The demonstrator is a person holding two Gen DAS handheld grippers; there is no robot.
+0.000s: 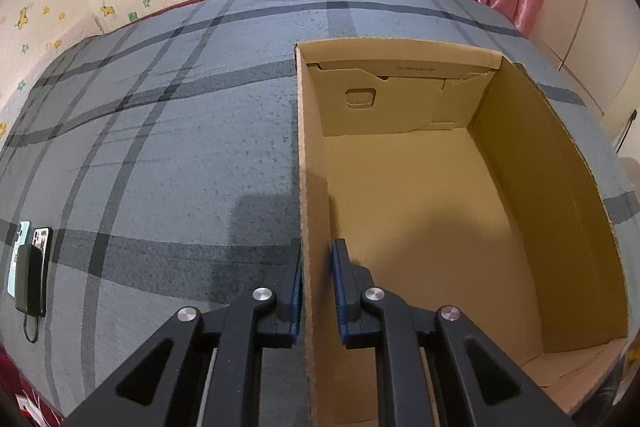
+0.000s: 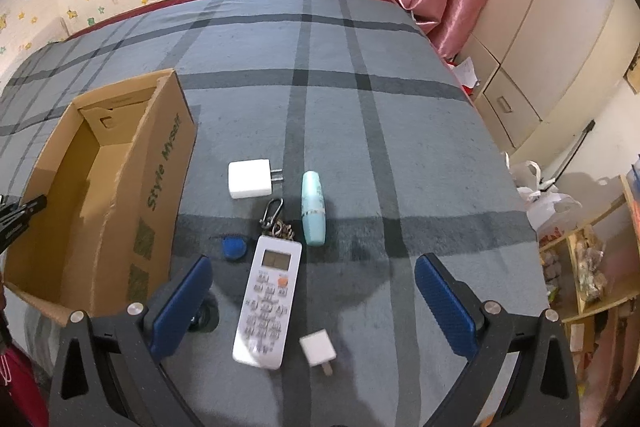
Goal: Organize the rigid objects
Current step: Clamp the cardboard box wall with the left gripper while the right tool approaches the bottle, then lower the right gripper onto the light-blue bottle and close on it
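The left gripper (image 1: 316, 291) is clamped on the near left wall of the open cardboard box (image 1: 436, 199), one blue ribbed pad outside and one inside, with the thin corrugated edge pinched between them. The right gripper (image 2: 312, 307) hangs with its jaws wide apart and nothing between the pads, tilted down over the white air-conditioner remote (image 2: 267, 301), which lies flat on the grey plaid bedcover (image 2: 400, 147) with its screen end pointing away. Just beside the remote's near end sits a small white plug cube (image 2: 318, 349); beyond it lie a keyring with a carabiner (image 2: 274, 217), a blue oval fob (image 2: 234, 249), a larger white charger (image 2: 251, 179) with its prongs out, and a pale turquoise cylinder (image 2: 313, 209) (a smooth plastic tube, by the look of it). All of these are well outside the box, whose brown floor is bare. The risks, as I judge them: the remote is long, slick and hard, so a grip near one end could let it swing or slip; closing carelessly could also catch the small cube beside it. The soft, slightly rumpled cover gives under pressure, so the pads may dig into fabric. The box wall is thin card and could buckle or tip if the left hand pulls.
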